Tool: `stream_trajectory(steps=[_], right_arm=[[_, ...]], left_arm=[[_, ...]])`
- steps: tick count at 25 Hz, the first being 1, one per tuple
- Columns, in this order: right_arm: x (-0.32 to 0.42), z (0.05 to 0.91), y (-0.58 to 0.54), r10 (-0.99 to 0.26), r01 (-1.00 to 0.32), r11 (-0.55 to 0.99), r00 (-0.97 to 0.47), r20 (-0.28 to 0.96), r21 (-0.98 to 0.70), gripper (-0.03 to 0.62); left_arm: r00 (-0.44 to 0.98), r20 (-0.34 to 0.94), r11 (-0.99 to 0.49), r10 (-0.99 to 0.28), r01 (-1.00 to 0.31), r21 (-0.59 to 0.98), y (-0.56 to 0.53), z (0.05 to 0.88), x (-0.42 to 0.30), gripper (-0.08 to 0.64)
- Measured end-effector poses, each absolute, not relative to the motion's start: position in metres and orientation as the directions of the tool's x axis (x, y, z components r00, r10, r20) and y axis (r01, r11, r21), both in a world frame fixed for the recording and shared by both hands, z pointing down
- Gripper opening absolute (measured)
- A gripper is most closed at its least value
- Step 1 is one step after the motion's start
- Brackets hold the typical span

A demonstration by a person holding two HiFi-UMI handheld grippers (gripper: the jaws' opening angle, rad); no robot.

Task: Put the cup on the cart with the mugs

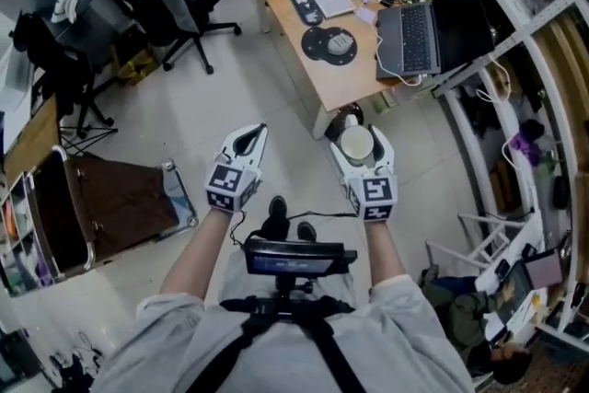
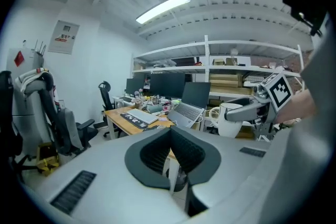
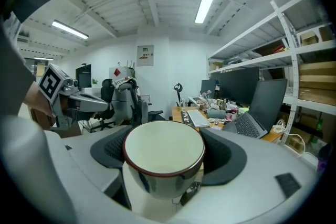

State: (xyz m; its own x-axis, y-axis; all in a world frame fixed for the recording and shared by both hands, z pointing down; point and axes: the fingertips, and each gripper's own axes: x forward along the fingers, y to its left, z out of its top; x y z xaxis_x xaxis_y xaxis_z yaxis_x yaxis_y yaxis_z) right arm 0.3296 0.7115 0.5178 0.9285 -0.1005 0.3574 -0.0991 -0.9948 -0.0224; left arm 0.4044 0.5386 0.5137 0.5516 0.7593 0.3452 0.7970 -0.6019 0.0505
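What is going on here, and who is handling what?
A person standing in an office holds a gripper in each hand. The right gripper clasps a cream cup with a dark red rim between its fingers, upright above the floor near the wooden desk. The left gripper is shut and empty. The cup is not yet set down.

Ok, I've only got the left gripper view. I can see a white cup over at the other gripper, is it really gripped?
Observer: Yes. In the right gripper view the right gripper has its jaws pressed on both sides of the cup.
Operator: Anything inside it?
Observer: No. That view looks straight into it: empty, cream inside, with a dark red rim.
Operator: Where's the cart?
Observer: The head view shows a brown cart on the floor, left of the left gripper. I can't make out any mugs on it.
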Motion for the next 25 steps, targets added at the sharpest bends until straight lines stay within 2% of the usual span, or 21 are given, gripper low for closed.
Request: stream_trajectory(steps=[13, 25], right_arm=[[0.287, 0.536, 0.598, -0.468, -0.478, -0.877, 0.822, 0.324, -0.052, 0.408], [0.255, 0.515, 0.395, -0.805, -0.837, -0.546, 0.513, 0.297, -0.031, 0.408]], left_arm=[[0.812, 0.334, -0.862, 0.479, 0.507, 0.006, 0.417, 0.525, 0.301, 0.006], [0.946, 0.311, -0.995, 0.088, 0.095, -0.008, 0.229, 0.511, 0.205, 0.006]])
